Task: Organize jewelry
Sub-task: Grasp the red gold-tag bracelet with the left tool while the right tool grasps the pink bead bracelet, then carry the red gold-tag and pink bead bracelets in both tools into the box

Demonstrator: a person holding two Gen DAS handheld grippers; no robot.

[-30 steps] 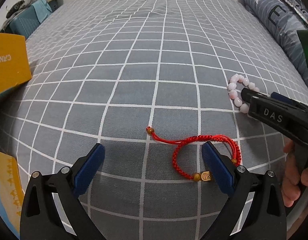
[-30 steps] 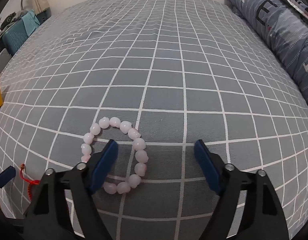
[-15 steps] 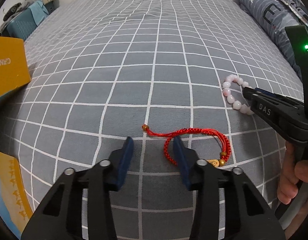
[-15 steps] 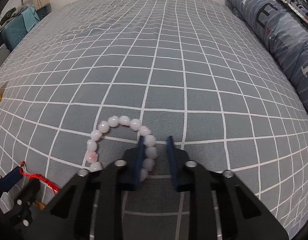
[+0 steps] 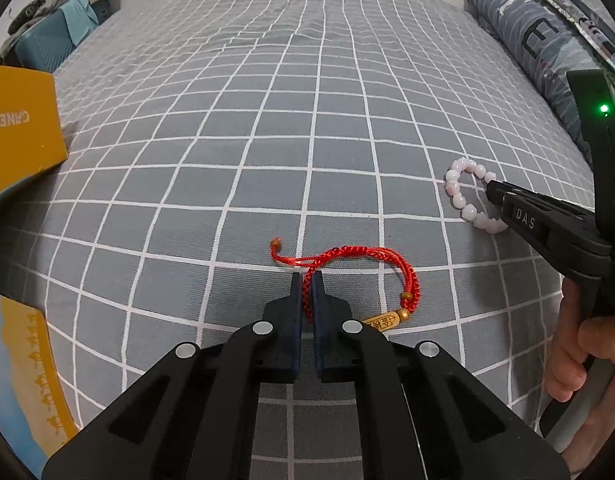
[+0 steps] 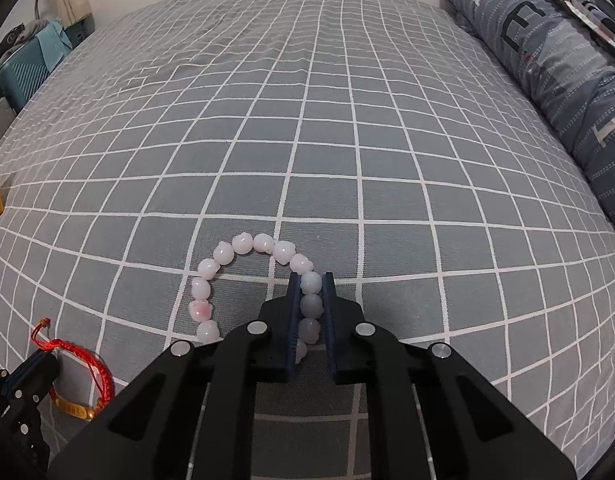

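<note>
Resting on the checked bedspread [image 5: 347,140], left tool [image 5: 306,280] pinches the red cord bracelet [image 5: 367,254], right tool [image 6: 310,280] seemingly clamps the pink bead bracelet [image 6: 243,244].

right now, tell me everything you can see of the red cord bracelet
The red cord bracelet is a braided red string loop lying flat on the grey checked bedsheet. A loose tail runs left and ends in a small brown bead. Two more small beads and a gold oblong charm with characters sit at its lower right. The left gripper is shut on the loop's left side, its blue fingers pinching the cord. It lies apart from the pink bead bracelet.
</note>
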